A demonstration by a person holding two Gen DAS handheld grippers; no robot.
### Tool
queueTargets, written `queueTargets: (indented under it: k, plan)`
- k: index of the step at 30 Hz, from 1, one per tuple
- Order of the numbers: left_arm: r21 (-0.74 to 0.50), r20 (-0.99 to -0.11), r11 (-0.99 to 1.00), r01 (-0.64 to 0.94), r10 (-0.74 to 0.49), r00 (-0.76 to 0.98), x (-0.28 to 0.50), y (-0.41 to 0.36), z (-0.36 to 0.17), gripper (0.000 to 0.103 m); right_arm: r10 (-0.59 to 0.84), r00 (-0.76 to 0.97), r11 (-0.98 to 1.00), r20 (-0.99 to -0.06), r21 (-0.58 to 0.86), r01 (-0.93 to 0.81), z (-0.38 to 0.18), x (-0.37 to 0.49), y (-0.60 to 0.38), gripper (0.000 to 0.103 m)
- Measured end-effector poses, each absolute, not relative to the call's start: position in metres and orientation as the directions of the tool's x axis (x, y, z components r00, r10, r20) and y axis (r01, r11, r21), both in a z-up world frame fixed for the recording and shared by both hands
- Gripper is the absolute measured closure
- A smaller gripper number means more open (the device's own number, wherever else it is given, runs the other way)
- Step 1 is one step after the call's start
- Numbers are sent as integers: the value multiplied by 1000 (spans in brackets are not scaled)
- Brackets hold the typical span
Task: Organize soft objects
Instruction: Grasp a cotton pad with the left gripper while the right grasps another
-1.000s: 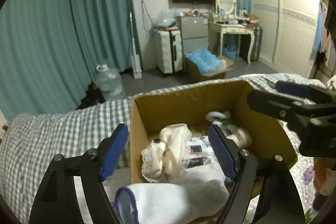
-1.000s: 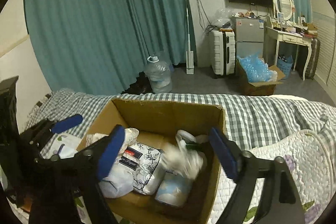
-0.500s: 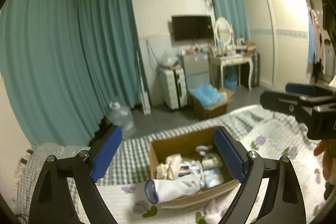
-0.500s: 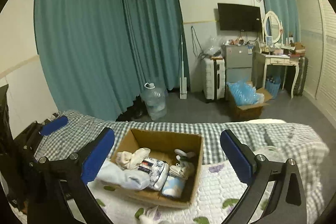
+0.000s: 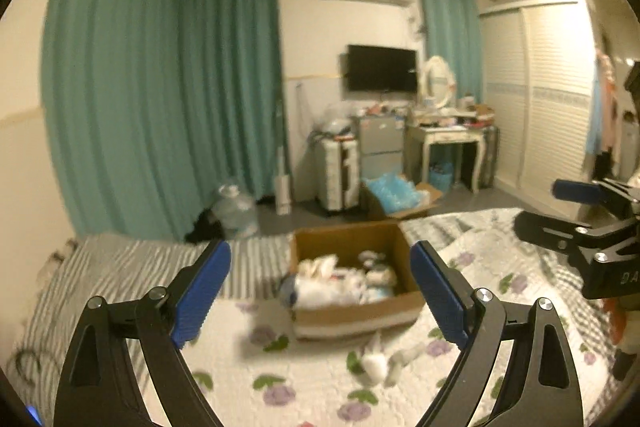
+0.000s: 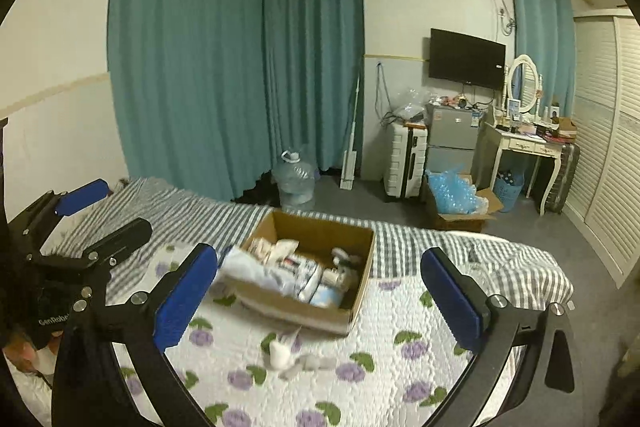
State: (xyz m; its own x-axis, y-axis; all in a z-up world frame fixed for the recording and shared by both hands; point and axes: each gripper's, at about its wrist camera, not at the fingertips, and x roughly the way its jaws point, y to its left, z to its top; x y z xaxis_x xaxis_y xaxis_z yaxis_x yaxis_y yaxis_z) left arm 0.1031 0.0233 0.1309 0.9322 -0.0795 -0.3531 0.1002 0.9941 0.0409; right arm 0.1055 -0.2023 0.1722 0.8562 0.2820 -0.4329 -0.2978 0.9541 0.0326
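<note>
A cardboard box (image 5: 400, 305) (image 6: 362, 255) sits on the bed and holds several soft items: white cloths, a light blue rolled cloth (image 6: 256, 271) hanging over its near-left rim, and patterned packets. A small white soft thing (image 5: 378, 363) (image 6: 282, 351) lies on the quilt in front of the box. My left gripper (image 5: 320, 291) is open and empty, held well back from the box. My right gripper (image 6: 318, 291) is open and empty too, also well back. Each gripper shows at the edge of the other's view.
The bed has a white quilt with purple flowers (image 6: 360, 367) and a grey checked sheet (image 6: 208, 211) behind. Beyond the bed are teal curtains, a water jug (image 6: 294, 179), a suitcase (image 6: 404, 159), a second box with blue plastic (image 6: 456, 199), and a dressing table (image 6: 528, 147).
Both grippers have pulled far back and up from the box, which now looks small. Both stayed open. The white soft thing on the quilt has come into view.
</note>
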Motion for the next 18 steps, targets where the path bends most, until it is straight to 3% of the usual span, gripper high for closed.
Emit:
queueTargets:
  k: [9,18]
  plan:
    - [-20,-489,1000,5,-15,872,134,40,39,11,284,787,940,-547,-2,-341,68,136,-185,1]
    - [-8,-603,1000,-13,5,798,164,27,-40,11,271,677,956,-684,107,-274,-57,198,-195,1]
